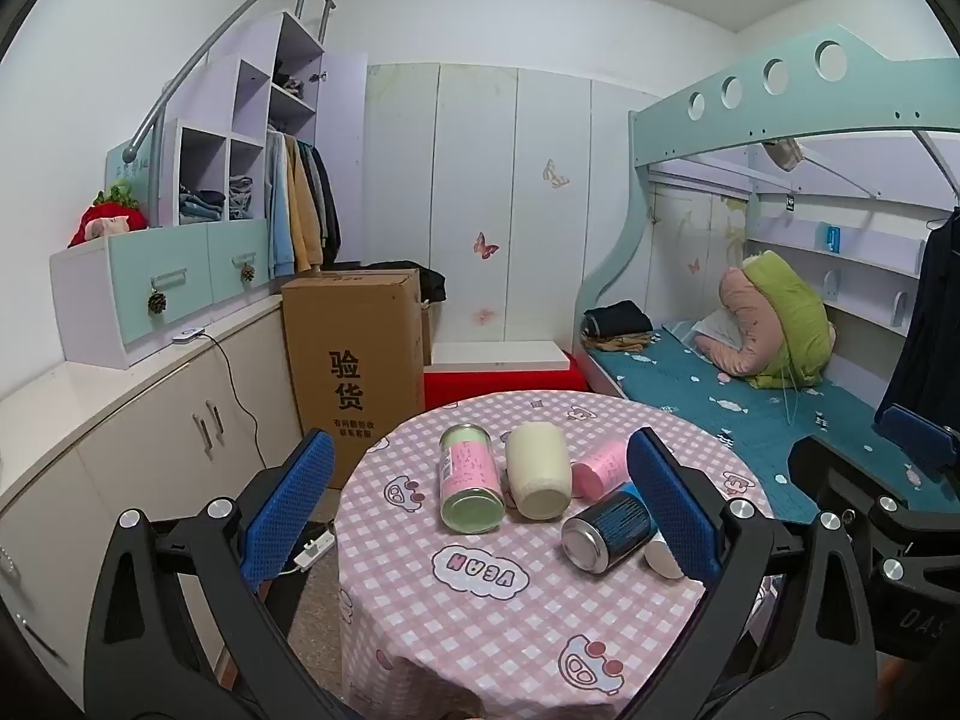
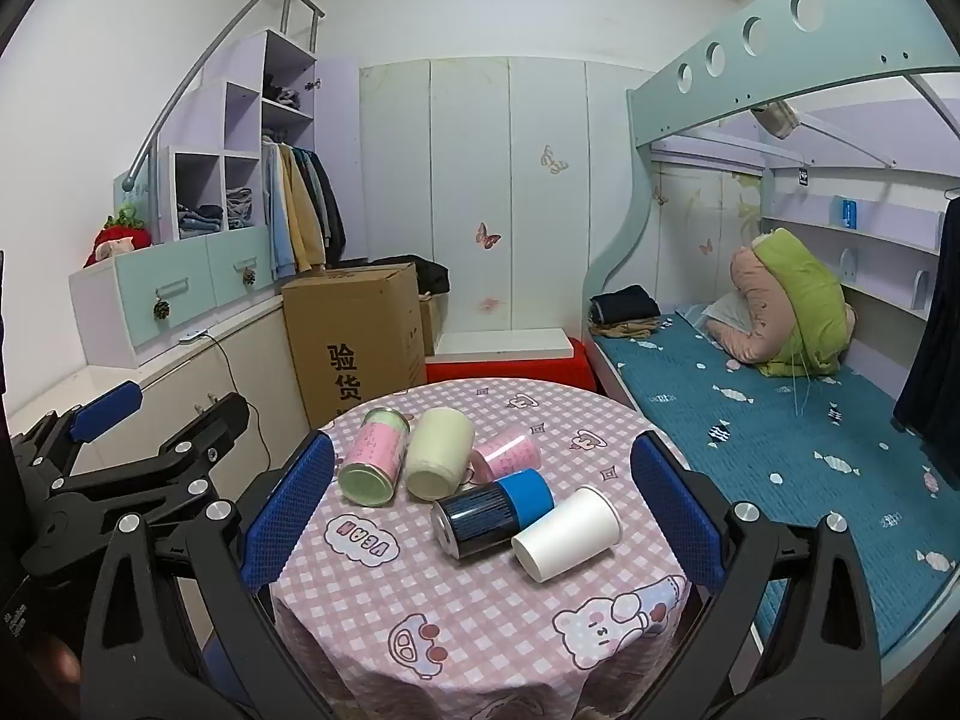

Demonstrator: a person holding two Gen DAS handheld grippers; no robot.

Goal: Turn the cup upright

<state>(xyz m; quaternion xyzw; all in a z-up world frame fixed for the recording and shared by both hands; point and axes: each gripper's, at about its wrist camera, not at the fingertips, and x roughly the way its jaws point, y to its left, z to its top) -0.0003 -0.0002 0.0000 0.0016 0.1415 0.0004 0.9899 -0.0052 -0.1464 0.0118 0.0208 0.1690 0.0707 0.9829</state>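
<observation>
While both grippers are held wide apart and empty above the near edge, the white paper cup [image 2: 567, 531] is seen lying on its side on the round table [image 2: 480, 618] — smooth, tapered, its base turned toward the camera. The left gripper [image 1: 480, 510] and right gripper [image 2: 483, 516] are shown with blue dimpled pads. Just beside the cup a dark ribbed can [image 2: 480, 516] with a blue end is laid, and behind it a cream cylinder [image 2: 438, 461], a pink-labelled tin [image 2: 373, 457] and a pink cup [image 2: 510, 453] — all toppled on pink checked cloth.

White paper cup [image 2: 567, 533], on its side, touching blue-black can [image 2: 493, 513]
</observation>
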